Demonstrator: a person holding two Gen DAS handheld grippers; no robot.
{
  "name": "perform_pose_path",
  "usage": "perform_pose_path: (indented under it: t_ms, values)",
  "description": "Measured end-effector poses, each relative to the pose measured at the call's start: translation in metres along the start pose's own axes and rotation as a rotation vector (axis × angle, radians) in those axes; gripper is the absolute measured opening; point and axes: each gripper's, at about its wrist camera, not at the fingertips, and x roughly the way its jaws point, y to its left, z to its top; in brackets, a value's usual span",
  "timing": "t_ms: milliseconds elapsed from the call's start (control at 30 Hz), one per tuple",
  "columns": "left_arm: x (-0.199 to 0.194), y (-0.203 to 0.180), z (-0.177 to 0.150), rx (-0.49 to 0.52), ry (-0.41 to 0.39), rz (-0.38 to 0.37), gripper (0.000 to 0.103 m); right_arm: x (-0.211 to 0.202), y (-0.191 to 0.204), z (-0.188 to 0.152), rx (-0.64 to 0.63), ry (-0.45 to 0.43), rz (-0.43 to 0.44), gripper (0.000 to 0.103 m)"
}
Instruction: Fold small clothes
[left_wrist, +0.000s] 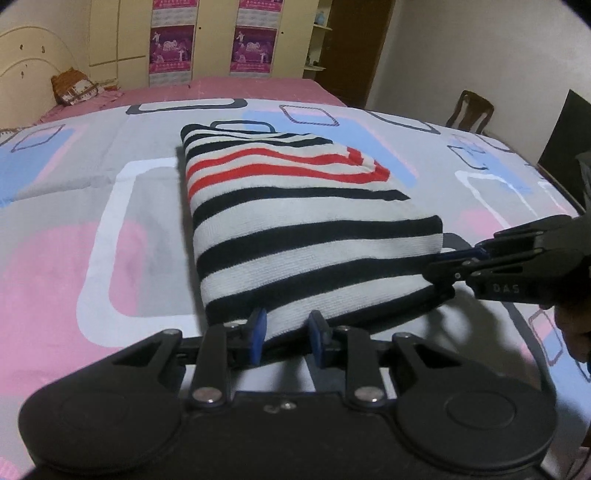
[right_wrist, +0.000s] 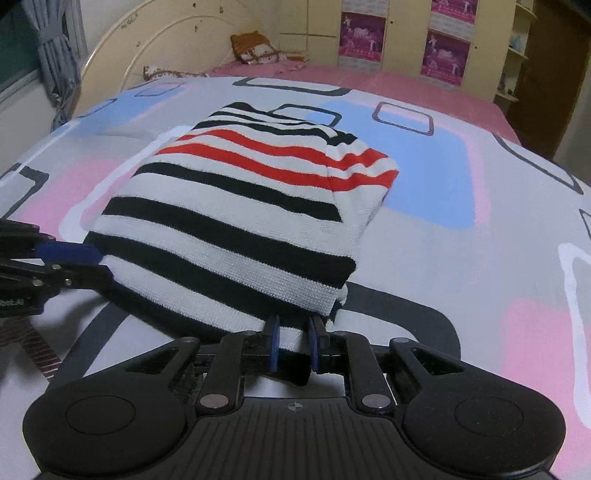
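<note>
- A bedroom: the bed (left_wrist: 66, 258) wears a patterned sheet in pink, blue and grey.
- The striped sweater (left_wrist: 295, 221) lies mid-bed, already a compact rectangle, so folding looks nearly finished.
- The left tongs (left_wrist: 286, 332) and the right tongs (right_wrist: 293, 345) each pinch its near hem.
- The layers underneath stay hidden.

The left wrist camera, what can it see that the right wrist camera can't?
Only the left wrist view shows the brown wooden chair and a dark flat panel beyond the bed's edge.

Only the right wrist view shows the grey curtain beside a window.

Both show the folded black, white and red striped knit sweater on the pink, blue and grey patterned bedsheet, the orange patterned bag near the headboard, and both grippers: the left gripper and right gripper each have the sweater's near edge between their fingers.
</note>
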Motion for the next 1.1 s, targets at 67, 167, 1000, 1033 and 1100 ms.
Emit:
perform_pose_path:
  t_ms: [67,167,1000,1033,1100]
  values:
    - [0.001,-0.003,0.000,0.010,-0.002,0.015,0.024,0.000,-0.003,-0.002,0.013,-0.010,0.006,0.014]
    - [0.001,-0.006,-0.001,0.013,-0.007,0.032,0.024,0.000,-0.006,-0.004,0.045,-0.019,0.017,0.014]
    - [-0.073,-0.090,-0.015,-0.014,-0.154,0.277,0.103,-0.110,-0.023,-0.044,0.164,-0.223,-0.092,0.103]
    - [-0.079,-0.094,-0.016,-0.022,-0.150,0.277,0.103,-0.119,-0.022,-0.049,0.160,-0.233,-0.111,0.103]
    - [-0.092,-0.101,-0.020,-0.029,-0.170,0.273,0.103,-0.138,-0.020,-0.058,0.151,-0.255,-0.128,0.103]
